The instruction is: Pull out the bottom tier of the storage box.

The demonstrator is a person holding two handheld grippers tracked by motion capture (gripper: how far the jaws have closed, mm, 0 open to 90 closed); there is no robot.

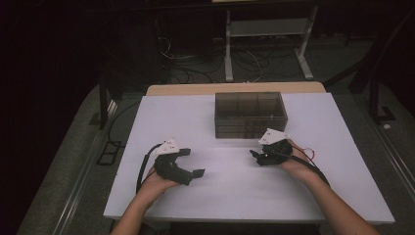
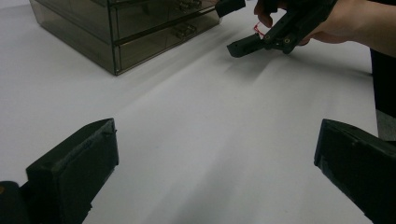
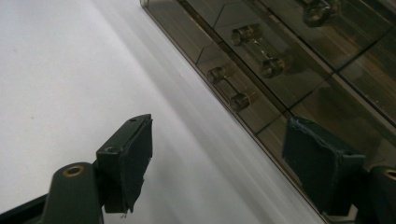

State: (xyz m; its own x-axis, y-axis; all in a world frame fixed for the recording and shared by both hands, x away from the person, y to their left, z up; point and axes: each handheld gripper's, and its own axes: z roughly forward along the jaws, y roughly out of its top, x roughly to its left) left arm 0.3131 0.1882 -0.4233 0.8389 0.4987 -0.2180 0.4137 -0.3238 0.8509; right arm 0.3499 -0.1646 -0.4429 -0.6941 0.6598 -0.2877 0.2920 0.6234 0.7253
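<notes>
the drawer box (image 1: 250, 115) sits on the table (image 1: 220, 181) just ahead of the right tool (image 1: 258, 155), whose jaws gape empty near a drawer handle (image 3: 228, 87). square them on it before squeezing. left tool (image 1: 195, 164) open, idle.

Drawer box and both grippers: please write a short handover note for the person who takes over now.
Left gripper: open, holds nothing, low over the white table.
Right gripper: open, nothing between its jaws, aimed at the front of the drawer box, near a lower drawer handle.
The box stands at the far middle of the table, drawers shut.
Done: approach only.
Left: probably grip a handle and pull the drawer open.
</notes>
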